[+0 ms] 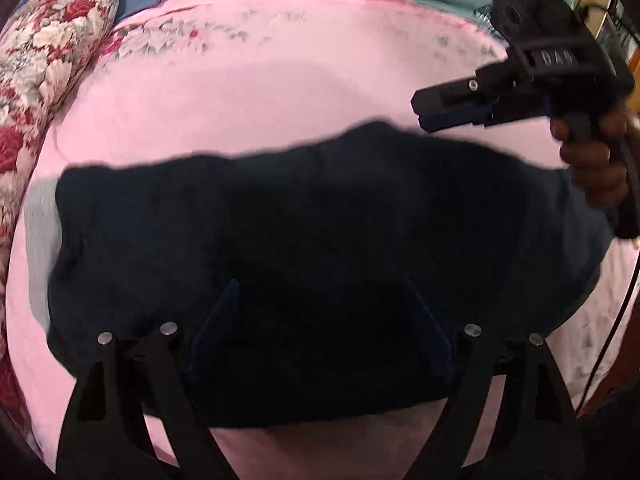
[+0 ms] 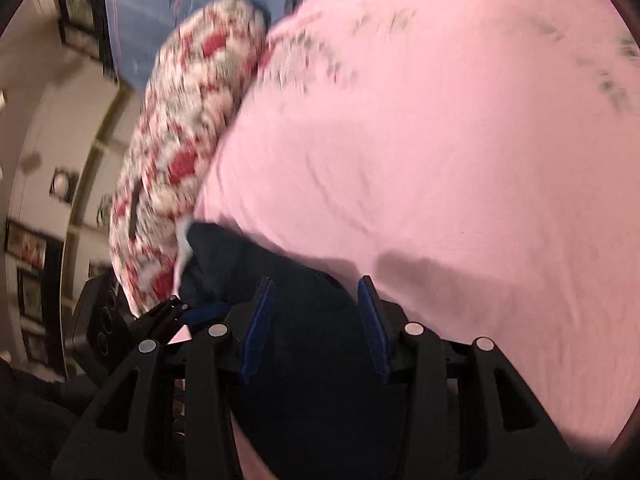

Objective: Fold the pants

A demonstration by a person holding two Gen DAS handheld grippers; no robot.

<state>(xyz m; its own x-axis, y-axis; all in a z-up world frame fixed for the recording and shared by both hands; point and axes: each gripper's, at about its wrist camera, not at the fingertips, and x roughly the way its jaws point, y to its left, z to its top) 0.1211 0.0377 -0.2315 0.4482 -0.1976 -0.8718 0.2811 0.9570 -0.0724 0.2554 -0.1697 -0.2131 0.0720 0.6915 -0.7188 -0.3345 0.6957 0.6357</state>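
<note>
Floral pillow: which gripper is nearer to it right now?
Left. The left gripper is over the dark pants, with the floral pillow just beyond their left end. The right gripper is above the pants' opposite end.

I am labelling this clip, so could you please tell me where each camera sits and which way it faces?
Left wrist: on the left gripper, angled down at the dark pants on the pink sheet; shows the right gripper and a hand.
Right wrist: on the right gripper, angled down across the pants toward the floral pillow; shows its own fingers.
Shared: pants, sheet, pillow.
</note>
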